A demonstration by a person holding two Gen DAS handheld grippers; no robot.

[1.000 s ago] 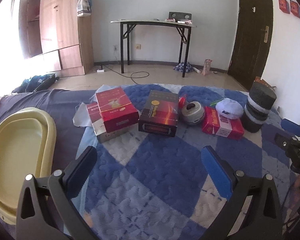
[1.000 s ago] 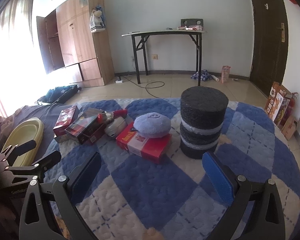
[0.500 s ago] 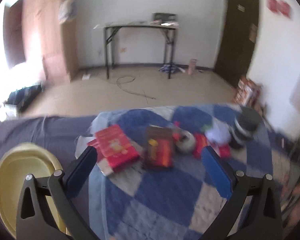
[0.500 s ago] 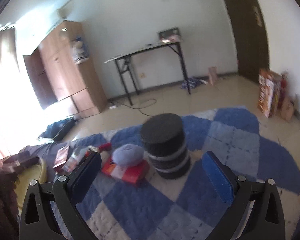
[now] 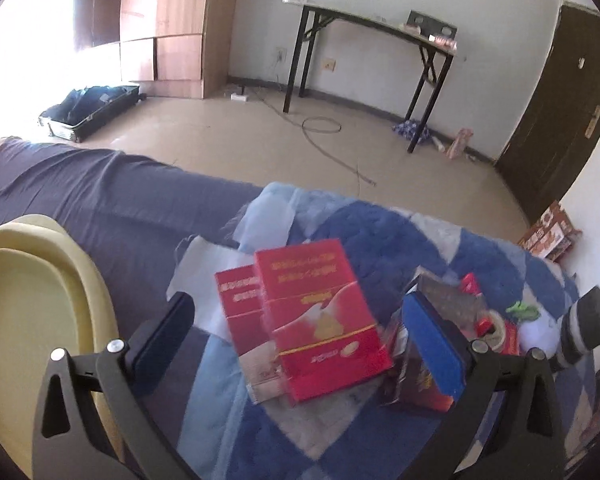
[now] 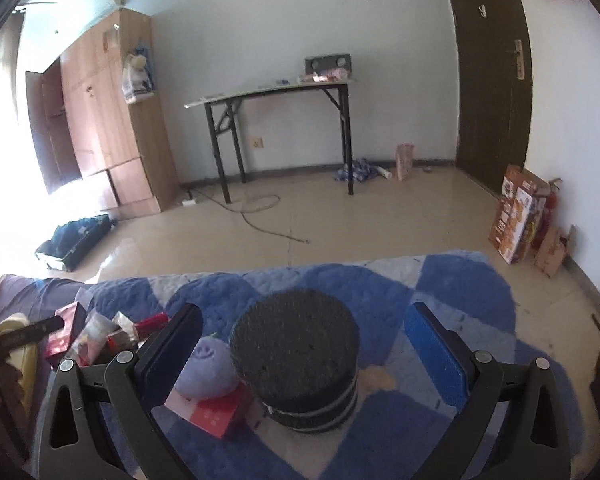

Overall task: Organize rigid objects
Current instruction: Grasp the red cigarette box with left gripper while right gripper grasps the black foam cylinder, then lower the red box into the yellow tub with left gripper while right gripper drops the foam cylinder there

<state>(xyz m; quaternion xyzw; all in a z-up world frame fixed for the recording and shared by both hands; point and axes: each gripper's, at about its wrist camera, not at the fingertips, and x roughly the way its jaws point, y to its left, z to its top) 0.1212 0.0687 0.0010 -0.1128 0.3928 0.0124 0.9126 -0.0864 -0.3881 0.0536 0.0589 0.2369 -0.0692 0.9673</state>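
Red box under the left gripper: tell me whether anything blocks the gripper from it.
Nothing visible does. The left gripper is open, with the red box in the gap between its fingers. A dark box crowds the right finger.

The left tongs' blue-padded finger point(image 5: 432, 344) covers part of the dark glossy box point(image 5: 420, 380). The pale yellow plastic tub point(image 5: 32, 320) runs off the left edge. Print on the big red carton point(image 5: 320, 320) is too blurred to read. The purple plush toy point(image 6: 210, 364) hides part of the flat red box point(image 6: 212, 412).
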